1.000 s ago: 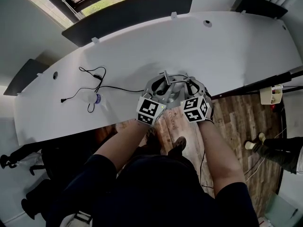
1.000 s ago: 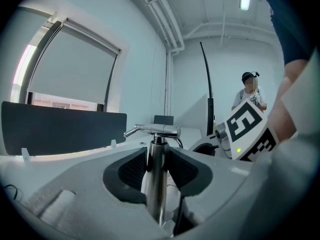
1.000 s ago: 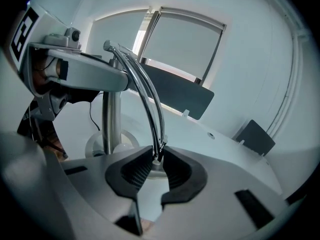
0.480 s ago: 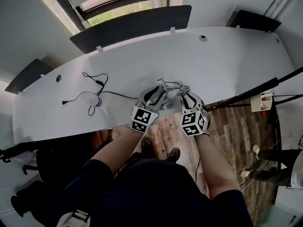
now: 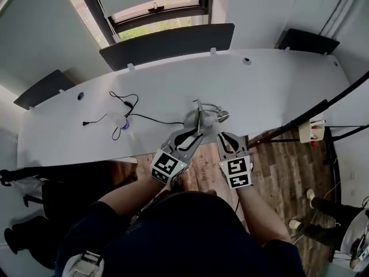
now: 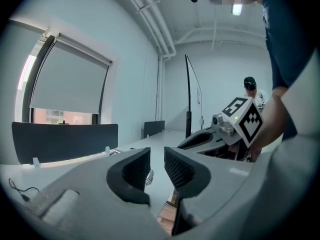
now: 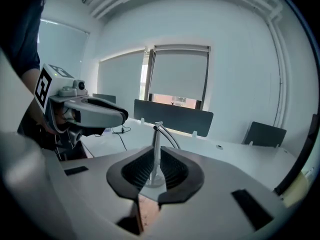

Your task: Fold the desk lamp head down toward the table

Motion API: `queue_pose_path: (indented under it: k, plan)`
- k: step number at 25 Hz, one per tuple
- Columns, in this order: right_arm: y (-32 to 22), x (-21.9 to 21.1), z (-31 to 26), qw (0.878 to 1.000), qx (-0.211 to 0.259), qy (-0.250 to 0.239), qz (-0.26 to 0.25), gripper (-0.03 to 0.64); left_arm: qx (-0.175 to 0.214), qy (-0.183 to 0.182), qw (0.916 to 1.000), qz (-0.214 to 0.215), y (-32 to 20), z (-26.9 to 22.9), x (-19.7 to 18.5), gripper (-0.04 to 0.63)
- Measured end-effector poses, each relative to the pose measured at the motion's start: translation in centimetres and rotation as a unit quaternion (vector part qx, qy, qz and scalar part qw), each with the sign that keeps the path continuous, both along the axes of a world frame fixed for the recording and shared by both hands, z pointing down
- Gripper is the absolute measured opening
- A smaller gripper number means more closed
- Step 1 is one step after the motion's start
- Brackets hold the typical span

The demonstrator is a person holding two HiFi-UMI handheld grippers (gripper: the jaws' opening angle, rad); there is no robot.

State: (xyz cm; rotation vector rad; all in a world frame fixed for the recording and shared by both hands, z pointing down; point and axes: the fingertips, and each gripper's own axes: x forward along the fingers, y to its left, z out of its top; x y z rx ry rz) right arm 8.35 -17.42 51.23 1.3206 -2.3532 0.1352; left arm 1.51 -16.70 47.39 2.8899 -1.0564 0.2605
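The silver desk lamp [image 5: 199, 118] stands on its round base near the front edge of the white table [image 5: 271, 85]. In the right gripper view its slim post [image 7: 156, 151] rises upright, with thin curved arms arcing down behind it. My left gripper [image 5: 192, 135] hangs just short of the lamp on the near left, its jaws closing with a gap and nothing between them. My right gripper [image 5: 222, 138] is at the near right, jaws also closing. The post shows through their gap [image 7: 156, 160] but stands beyond them, untouched. In the left gripper view [image 6: 157, 165] a bit of lamp metal [image 6: 149, 176] shows past the jaws.
A black cable and a small white object [image 5: 119, 122] lie on the table to the left. Dark divider panels [image 5: 167, 45] line the far edge. A power strip [image 5: 311, 130] hangs by the table's right end above the wooden floor. A person [image 5: 314, 229] stands at the lower right.
Both grippers have drawn back from the lamp toward me and now sit off the table's front edge. The lamp stands free of them. Their jaws stand narrower.
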Motion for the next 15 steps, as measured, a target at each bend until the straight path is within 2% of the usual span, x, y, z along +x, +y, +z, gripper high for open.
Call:
queue_pose_path:
  k: [3, 8, 11, 15]
  plan:
    - [1.9, -0.4, -2.0, 0.999, 0.004, -0.032, -0.009, 0.035, -0.004, 0.015, 0.9999, 0.003, 1.9, -1.5, 0.0, 0.062]
    - [4.7, -1.8, -4.7, 0.998, 0.009, -0.051, -0.043, 0.022, 0.0, 0.034, 0.9994, 0.009, 4.0, -3.4, 0.4, 0.011]
    - [5.7, -1.6, -6.2, 0.996, 0.014, -0.071, -0.051, 0.012, -0.005, 0.045, 0.9989, 0.009, 4.6, -4.1, 0.9, 0.006]
    - [6.1, -0.8, -6.8, 0.994, 0.028, -0.097, -0.039, 0.011, -0.021, 0.062, 0.9978, 0.013, 5.3, -3.9, 1.5, 0.005]
